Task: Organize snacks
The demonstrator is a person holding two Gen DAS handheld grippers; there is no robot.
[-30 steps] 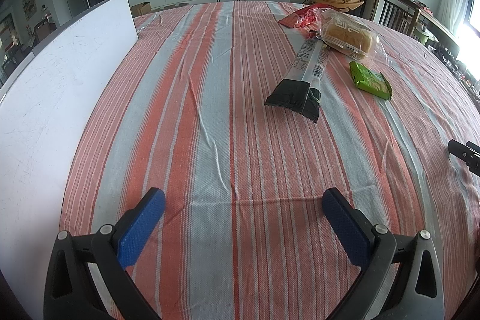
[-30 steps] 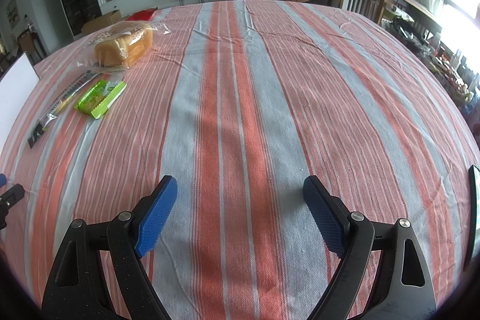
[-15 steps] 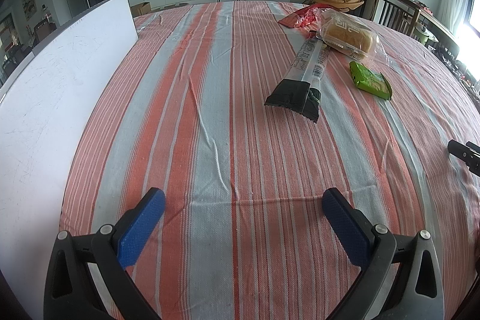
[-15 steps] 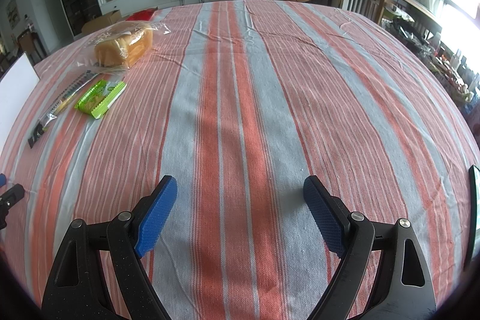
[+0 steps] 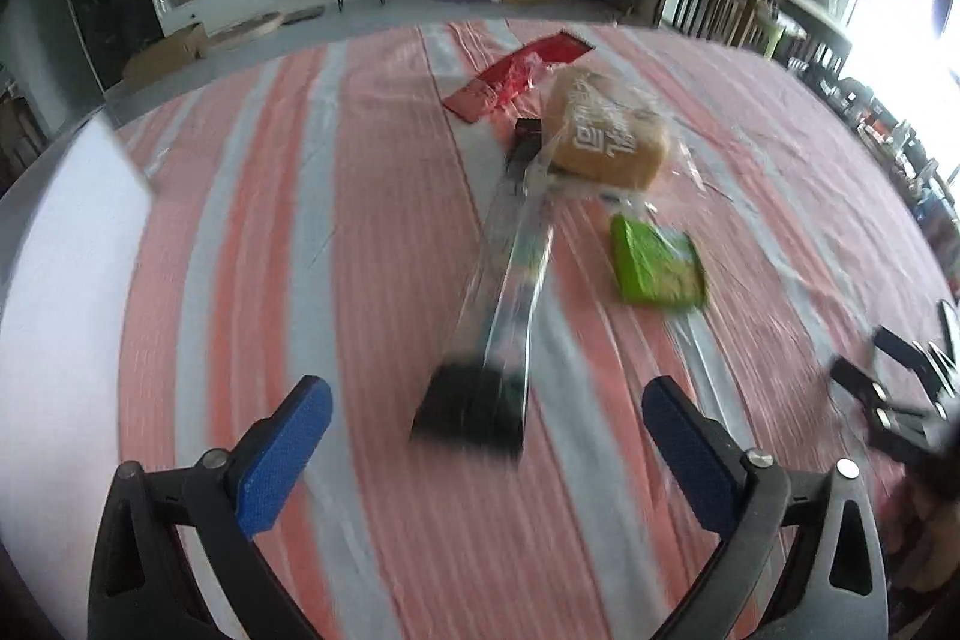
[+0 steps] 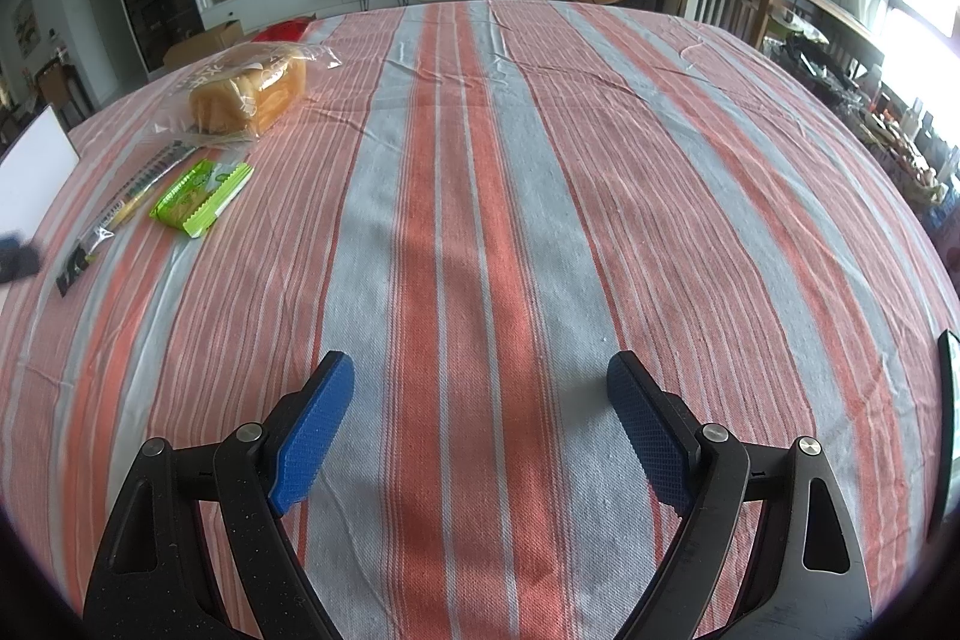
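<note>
At the far left of your left-wrist view a white board (image 5: 54, 292) stands along the edge of the bench (image 5: 252, 244), which is covered in a cloth of orange and grey stripes. Your left gripper (image 5: 486, 430) hangs over that cloth with its blue pads well apart; the jaws have just been closing a little, and nothing is pressed between them — only the black end of a long clear packet (image 5: 504, 280) lies on the cloth in the gap ahead. That packet runs away from you up the bench, its far end tucked beside a bagged loaf of bread (image 5: 606, 142). Beyond the loaf lies a red wrapper (image 5: 516, 76), flat on the cloth. To the right of the long packet, near the loaf but apart from it, sits a green snack packet (image 5: 657, 268). The whole view is blurred. At the right edge, part of your right gripper shows as dark shapes. In the right-wrist view the same snacks sit at the upper left — bread (image 6: 249, 91) farthest, the green packet (image 6: 201, 196) nearer, the long packet (image 6: 120, 214) just left of it. Your right gripper (image 6: 480, 424) is open over bare striped cloth, well apart from every snack, with nothing between its pads.
</note>
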